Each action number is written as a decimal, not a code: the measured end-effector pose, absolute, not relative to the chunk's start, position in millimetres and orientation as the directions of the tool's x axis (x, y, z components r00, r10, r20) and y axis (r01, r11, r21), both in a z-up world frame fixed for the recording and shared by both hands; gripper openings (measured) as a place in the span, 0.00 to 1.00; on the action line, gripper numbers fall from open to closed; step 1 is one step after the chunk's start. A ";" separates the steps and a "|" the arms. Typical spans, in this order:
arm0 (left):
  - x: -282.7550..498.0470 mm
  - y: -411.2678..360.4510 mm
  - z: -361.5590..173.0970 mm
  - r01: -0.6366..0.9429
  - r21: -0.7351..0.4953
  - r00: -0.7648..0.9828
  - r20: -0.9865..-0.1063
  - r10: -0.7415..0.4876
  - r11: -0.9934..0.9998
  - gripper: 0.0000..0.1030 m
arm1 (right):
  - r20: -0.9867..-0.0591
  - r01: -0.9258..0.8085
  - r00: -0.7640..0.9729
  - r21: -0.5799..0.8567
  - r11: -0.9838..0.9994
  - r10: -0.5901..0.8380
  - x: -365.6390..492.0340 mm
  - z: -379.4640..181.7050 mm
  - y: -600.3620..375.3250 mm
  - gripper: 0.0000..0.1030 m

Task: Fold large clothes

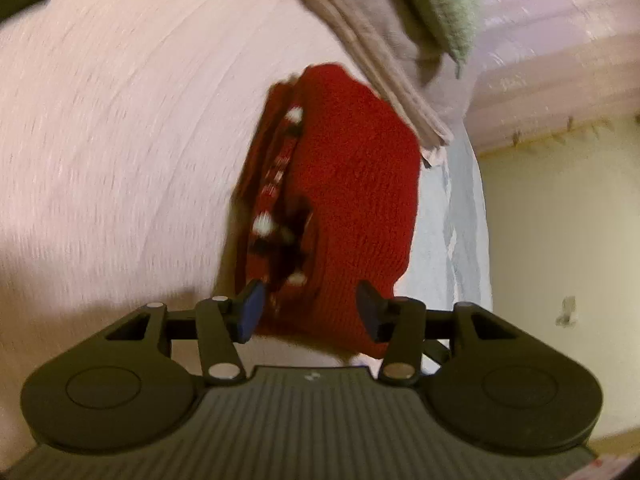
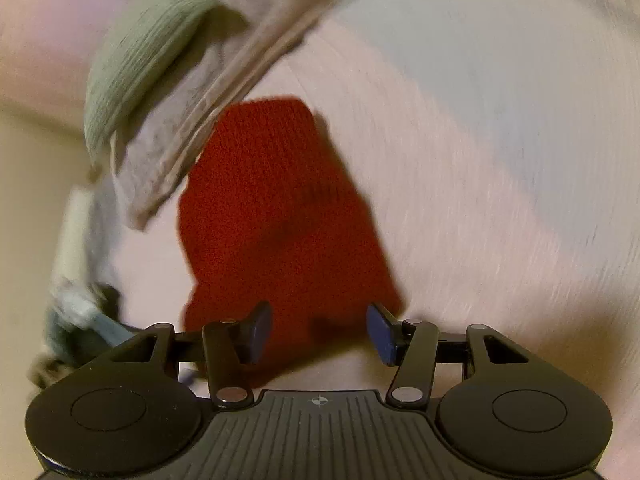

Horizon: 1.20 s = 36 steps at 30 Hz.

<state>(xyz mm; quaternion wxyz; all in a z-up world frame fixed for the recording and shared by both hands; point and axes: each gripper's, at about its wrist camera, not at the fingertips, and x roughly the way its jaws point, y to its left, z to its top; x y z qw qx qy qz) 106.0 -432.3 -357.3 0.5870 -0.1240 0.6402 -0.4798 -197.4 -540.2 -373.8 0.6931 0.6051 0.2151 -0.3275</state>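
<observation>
The folded red knit sweater (image 1: 352,184) lies mid-frame on the pink bedsheet (image 1: 120,140), beside a beige and green folded stack (image 1: 380,20). Left gripper (image 1: 310,312) and right gripper (image 2: 320,332) hover part-open, empty. The fold looks finished; next, probably, comes fetching another garment.

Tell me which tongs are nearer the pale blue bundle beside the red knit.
Right. The pale blue bundle lies just left of the right tongs. From the left tongs, open over the red knit, no such bundle shows.
</observation>
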 end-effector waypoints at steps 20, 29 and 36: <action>70.3 -427.5 -372.2 0.476 -0.657 -0.110 -0.704 -0.701 0.585 0.08 | -0.756 0.795 0.604 0.544 0.270 -0.254 -165.1 -384.1 -527.5 0.22; 16.4 -432.0 -283.4 0.662 -0.270 0.090 -0.897 -0.432 0.699 0.59 | -0.906 0.793 0.349 0.147 0.591 -0.242 -150.1 -329.6 -468.0 0.55; -55.7 -435.9 -235.6 0.711 -0.081 0.209 -0.924 -0.321 0.698 0.66 | -0.907 0.737 0.372 0.158 0.657 -0.199 -167.9 -293.1 -453.1 0.57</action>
